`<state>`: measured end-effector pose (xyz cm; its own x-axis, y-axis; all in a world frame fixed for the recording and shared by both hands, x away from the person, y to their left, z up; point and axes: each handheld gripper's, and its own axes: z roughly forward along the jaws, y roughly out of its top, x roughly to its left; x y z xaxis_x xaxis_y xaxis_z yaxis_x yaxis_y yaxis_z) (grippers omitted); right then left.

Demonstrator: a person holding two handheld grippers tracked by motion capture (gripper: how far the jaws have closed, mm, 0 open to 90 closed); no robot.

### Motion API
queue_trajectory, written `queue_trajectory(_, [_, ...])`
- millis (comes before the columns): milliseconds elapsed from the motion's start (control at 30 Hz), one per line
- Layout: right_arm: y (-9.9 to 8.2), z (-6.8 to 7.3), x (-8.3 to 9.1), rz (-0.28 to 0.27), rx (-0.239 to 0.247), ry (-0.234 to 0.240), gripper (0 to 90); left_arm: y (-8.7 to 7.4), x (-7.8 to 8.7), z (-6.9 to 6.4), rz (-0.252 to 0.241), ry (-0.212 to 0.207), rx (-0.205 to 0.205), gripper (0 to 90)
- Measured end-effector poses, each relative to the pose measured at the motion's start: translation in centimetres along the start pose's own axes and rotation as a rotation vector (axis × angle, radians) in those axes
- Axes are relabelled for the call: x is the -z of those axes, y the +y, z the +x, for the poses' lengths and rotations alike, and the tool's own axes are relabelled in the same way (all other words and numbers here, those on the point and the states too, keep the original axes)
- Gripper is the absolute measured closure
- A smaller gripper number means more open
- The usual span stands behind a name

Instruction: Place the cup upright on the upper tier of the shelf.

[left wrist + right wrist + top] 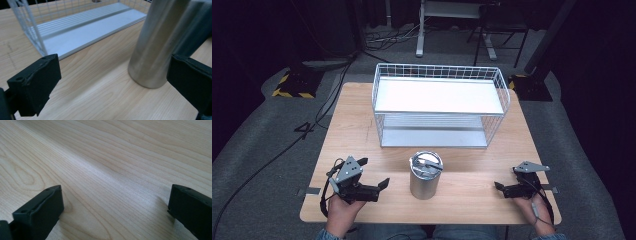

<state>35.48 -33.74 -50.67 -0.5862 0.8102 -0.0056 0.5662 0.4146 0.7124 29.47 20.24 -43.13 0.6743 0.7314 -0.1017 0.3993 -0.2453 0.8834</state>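
Left tool (374, 176) sits low on the wooden bench (472, 197), jaws spread wide and empty, aimed at the metal can (425, 175) just beside it. The can stands upright at front centre, lid on, near the white wire basket (440, 104) behind. Far right, the right tool (502, 187) rests with jaws spread over bare wood, gripping nothing as far as I can see.

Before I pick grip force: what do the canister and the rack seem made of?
Canister: apparently brushed metal, likely steel; dull grey sheen with soft vertical streaks. Rack: white coated wire grid, with pale, smooth, partly ribbed shelves that look like painted metal, possibly plastic.
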Motion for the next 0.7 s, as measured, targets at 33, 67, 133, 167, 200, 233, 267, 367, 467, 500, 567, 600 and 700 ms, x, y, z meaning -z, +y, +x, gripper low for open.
queue_trajectory(33, [0.0,0.0,0.0,0.000,0.000,0.000,0.3,0.0,0.0,0.0,0.000,0.000,0.000,0.0])
queue_trajectory(67, [0.0,0.0,0.0,0.000,0.000,0.000,0.3,0.3,-0.1,-0.4,-0.009,-0.016,-0.011,0.0])
queue_trajectory(133, [0.0,0.0,0.0,0.000,0.000,0.000,0.3,0.6,-0.2,-0.6,-0.016,-0.024,-0.017,0.0])
queue_trajectory(167, [0.0,0.0,0.0,0.000,0.000,0.000,0.3,0.7,-0.3,-0.8,-0.021,-0.033,-0.012,0.0])
queue_trajectory(200, [0.0,0.0,0.0,0.000,0.000,0.000,0.3,0.9,-0.4,-1.0,-0.023,-0.041,-0.019,0.0])
queue_trajectory(233, [0.0,0.0,0.0,0.000,0.000,0.000,0.3,1.0,-0.5,-1.2,-0.026,-0.048,-0.023,0.0])
queue_trajectory(267, [0.0,0.0,0.0,0.000,0.000,0.000,0.3,1.3,-0.7,-1.5,-0.028,-0.054,-0.033,0.0])
queue_trajectory(367, [0.0,0.0,0.0,0.000,0.000,0.000,0.3,1.5,-1.0,-1.8,-0.035,-0.068,-0.043,0.0])
queue_trajectory(467, [0.0,0.0,0.0,0.000,0.000,0.000,0.3,1.7,-1.4,-2.2,-0.055,-0.089,-0.040,0.0])
queue_trajectory(500, [0.0,0.0,0.0,0.000,0.000,0.000,0.3,1.7,-1.5,-2.2,-0.059,-0.093,-0.048,0.0])
queue_trajectory(567, [0.0,0.0,0.0,0.000,0.000,0.000,0.3,1.9,-1.8,-2.4,-0.069,-0.110,-0.043,0.0])
queue_trajectory(600, [0.0,0.0,0.0,0.000,0.000,0.000,0.3,2.0,-2.0,-2.6,-0.076,-0.119,-0.043,0.0])
queue_trajectory(700, [0.0,0.0,0.0,0.000,0.000,0.000,0.3,2.1,-2.3,-2.8,-0.077,-0.130,-0.050,0.0])
